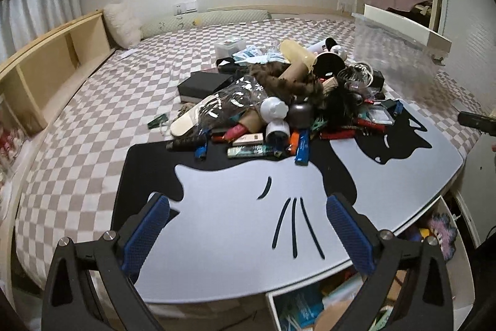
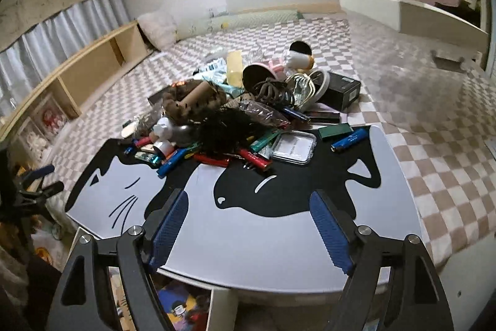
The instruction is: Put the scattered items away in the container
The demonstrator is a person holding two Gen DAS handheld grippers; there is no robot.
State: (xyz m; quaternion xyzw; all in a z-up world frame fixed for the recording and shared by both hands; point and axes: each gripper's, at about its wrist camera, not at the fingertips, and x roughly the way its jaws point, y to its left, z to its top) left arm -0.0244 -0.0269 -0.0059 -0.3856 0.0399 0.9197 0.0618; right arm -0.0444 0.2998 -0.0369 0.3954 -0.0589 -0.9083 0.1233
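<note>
Both claws hang spread and empty over the near edge of the cat-print mat. Seen from the left wrist, the left gripper (image 1: 248,222) has its blue pads (image 1: 145,234) wide apart with nothing between them, only the pale grey part of the mat (image 1: 235,207) beneath. Farther along the mat and spilling onto the checked bedspread (image 1: 93,120) lies the heap of scattered items (image 1: 279,101): a cardboard tube (image 1: 294,72), a furry brown thing, a black box (image 1: 204,84), a white bottle (image 1: 272,109), a coil of white cable (image 1: 359,72), and lighters in blue (image 1: 302,149), orange and red lying along the front of the pile. A clear plastic container (image 1: 400,51) stands on the bed to the right of the heap, blurred and see-through. An open drawer (image 1: 310,303) full of odds and ends shows under the mat's near edge.

From the right wrist, the right gripper (image 2: 249,225) is likewise spread, pads touching nothing, above the black cat shape on the mat (image 2: 279,253). The heap (image 2: 235,110) sits ahead, a clear lidded case (image 2: 293,148) and a blue lighter (image 2: 348,140) at its near right, a black box (image 2: 341,90) behind them. The container (image 2: 412,76) is on the bed to the right, well apart from the claw. At the far left edge the other gripper (image 2: 37,185) is partly visible.
</note>
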